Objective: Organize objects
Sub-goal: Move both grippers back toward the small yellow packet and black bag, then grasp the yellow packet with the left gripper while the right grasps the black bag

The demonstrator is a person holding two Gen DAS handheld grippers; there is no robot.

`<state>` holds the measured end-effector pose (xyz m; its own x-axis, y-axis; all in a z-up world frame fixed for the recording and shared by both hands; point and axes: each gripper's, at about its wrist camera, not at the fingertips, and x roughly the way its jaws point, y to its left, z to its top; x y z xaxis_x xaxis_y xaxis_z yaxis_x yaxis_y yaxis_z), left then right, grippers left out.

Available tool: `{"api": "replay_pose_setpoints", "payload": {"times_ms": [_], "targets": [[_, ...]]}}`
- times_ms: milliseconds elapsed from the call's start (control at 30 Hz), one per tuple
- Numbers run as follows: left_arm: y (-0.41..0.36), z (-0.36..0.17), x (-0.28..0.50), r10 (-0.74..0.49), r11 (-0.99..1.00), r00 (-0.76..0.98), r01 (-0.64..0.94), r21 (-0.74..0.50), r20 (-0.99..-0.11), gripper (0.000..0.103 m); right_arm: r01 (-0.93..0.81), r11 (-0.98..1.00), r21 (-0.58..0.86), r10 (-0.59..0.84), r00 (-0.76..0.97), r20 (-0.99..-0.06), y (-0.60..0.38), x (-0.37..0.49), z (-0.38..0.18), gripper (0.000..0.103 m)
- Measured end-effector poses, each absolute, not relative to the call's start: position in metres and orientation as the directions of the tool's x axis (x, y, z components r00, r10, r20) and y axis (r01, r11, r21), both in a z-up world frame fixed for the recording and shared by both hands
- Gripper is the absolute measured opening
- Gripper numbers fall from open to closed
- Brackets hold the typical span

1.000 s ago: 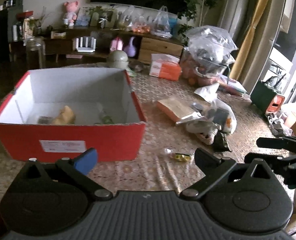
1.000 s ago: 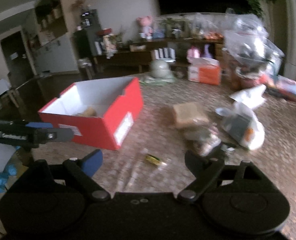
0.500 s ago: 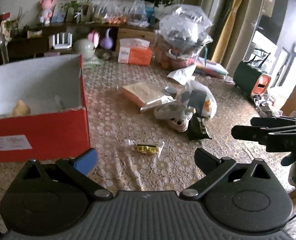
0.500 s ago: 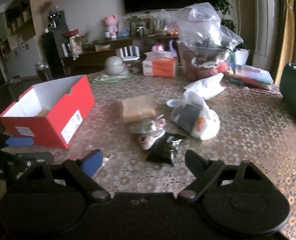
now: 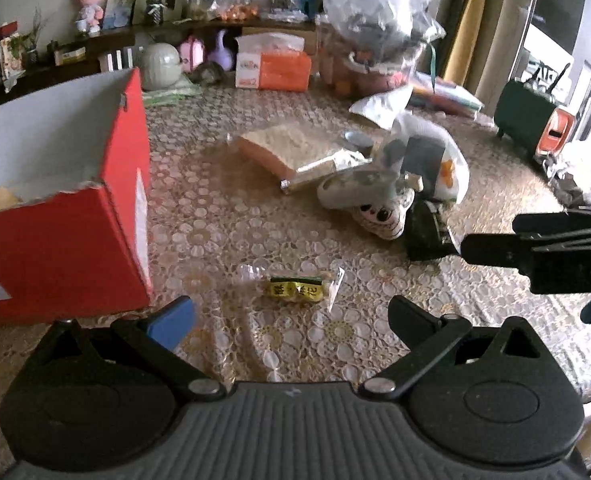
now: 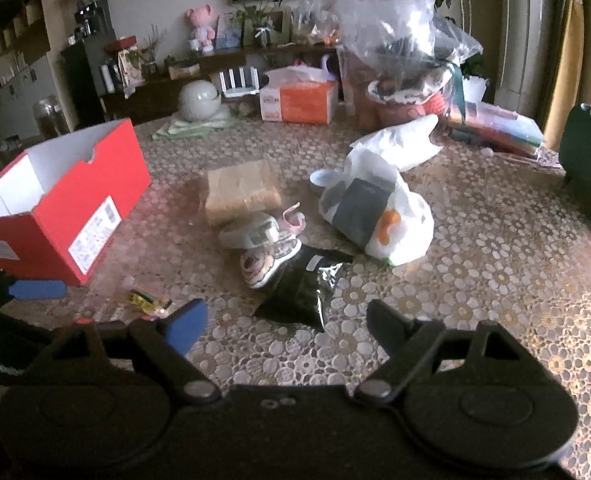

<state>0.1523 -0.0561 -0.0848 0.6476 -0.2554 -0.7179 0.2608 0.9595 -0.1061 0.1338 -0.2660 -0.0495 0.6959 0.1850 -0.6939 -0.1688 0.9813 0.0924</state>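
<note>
A red shoebox (image 5: 75,240) (image 6: 67,208) stands open at the left of the patterned table, with small items inside. My left gripper (image 5: 287,312) is open and empty, just short of a small yellow-green wrapped snack (image 5: 295,290) (image 6: 143,299). My right gripper (image 6: 285,316) is wide with its jaws closing a little and nothing between them. A black packet (image 6: 303,284) (image 5: 427,232) lies just ahead of it. Behind the packet lie a small patterned shoe (image 6: 267,252), a tan block in wrap (image 6: 241,190) and a white plastic bag (image 6: 375,208).
An orange tissue box (image 6: 299,100), a big clear bag of things (image 6: 399,48) and a grey round pot (image 6: 199,100) crowd the table's far side. A dark green case (image 6: 587,152) stands at the right. The right gripper's fingers (image 5: 535,248) reach in from the right.
Both grippers have swung right and sunk toward the table. The red box slid to the left of each view. The snack and the black packet now lie close ahead.
</note>
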Motion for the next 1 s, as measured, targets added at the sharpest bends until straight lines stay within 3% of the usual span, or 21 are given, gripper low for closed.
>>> {"api": "replay_pose_setpoints", "payload": {"times_ms": [633, 767, 833, 1000], "targets": [[-0.065, -0.116, 0.192, -0.213, 0.966, 0.636, 0.251, -0.063, -0.741, 0.099, -0.142, 0.982, 0.125, 0.187, 0.619, -0.763, -0.252, 0.184, -0.087, 0.070], [-0.068, -0.114, 0.190, -0.208, 0.965, 0.648, 0.258, -0.045, -0.733, 0.085, -0.122, 0.987, 0.108, 0.161, 0.622, -0.766, -0.253, 0.187, -0.090, 0.064], [-0.069, -0.112, 0.189, -0.199, 0.965, 0.654, 0.260, -0.030, -0.730, 0.071, -0.115, 0.989, 0.095, 0.147, 0.625, -0.767, -0.253, 0.187, -0.090, 0.058], [-0.069, -0.106, 0.185, -0.202, 0.962, 0.668, 0.274, -0.015, -0.716, 0.063, -0.105, 0.991, 0.087, 0.134, 0.633, -0.762, -0.256, 0.183, -0.090, 0.051]]}}
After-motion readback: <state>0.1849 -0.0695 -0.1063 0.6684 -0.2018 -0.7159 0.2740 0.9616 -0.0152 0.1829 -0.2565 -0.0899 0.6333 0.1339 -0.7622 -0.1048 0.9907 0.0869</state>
